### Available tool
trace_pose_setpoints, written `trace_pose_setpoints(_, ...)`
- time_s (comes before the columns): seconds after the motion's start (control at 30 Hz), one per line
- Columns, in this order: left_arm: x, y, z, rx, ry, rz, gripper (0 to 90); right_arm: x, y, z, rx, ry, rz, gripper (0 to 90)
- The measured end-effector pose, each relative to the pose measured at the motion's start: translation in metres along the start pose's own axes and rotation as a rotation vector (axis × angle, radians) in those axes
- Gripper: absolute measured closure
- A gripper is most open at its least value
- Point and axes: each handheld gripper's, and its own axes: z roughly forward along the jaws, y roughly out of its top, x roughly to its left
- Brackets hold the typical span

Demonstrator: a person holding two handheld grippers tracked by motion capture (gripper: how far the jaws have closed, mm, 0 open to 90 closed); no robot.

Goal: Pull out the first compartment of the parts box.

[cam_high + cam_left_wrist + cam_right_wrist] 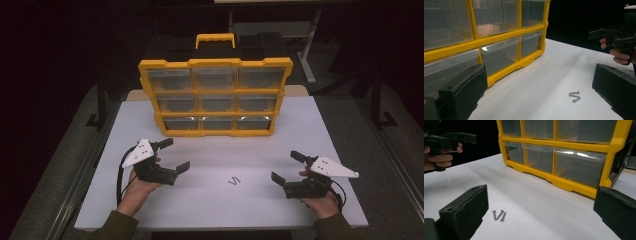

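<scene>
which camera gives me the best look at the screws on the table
The right gripper view: the screws lie close ahead, three shafts with heads distinct. The left gripper view shows them smaller and farther off; the high view shows only a small dark squiggle.

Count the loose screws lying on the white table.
3 screws, bunched together on the table between the two grippers, in front of the yellow drawer organizer. Its drawers look empty, though some could hide more.
</scene>
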Motion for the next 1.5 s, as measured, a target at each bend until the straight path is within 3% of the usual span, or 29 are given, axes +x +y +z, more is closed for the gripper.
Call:
trace_pose_setpoints(0.77,0.006,0.009,0.022,-0.025,-0.017,-0.009,0.0,0.000,-0.001,0.002,0.007,0.004,-0.003,0.0)
trace_pose_setpoints(1.5,0.009,0.020,0.047,-0.024,-0.022,0.018,0.0,0.000,-0.001,0.003,0.011,0.004,-0.001,0.0)
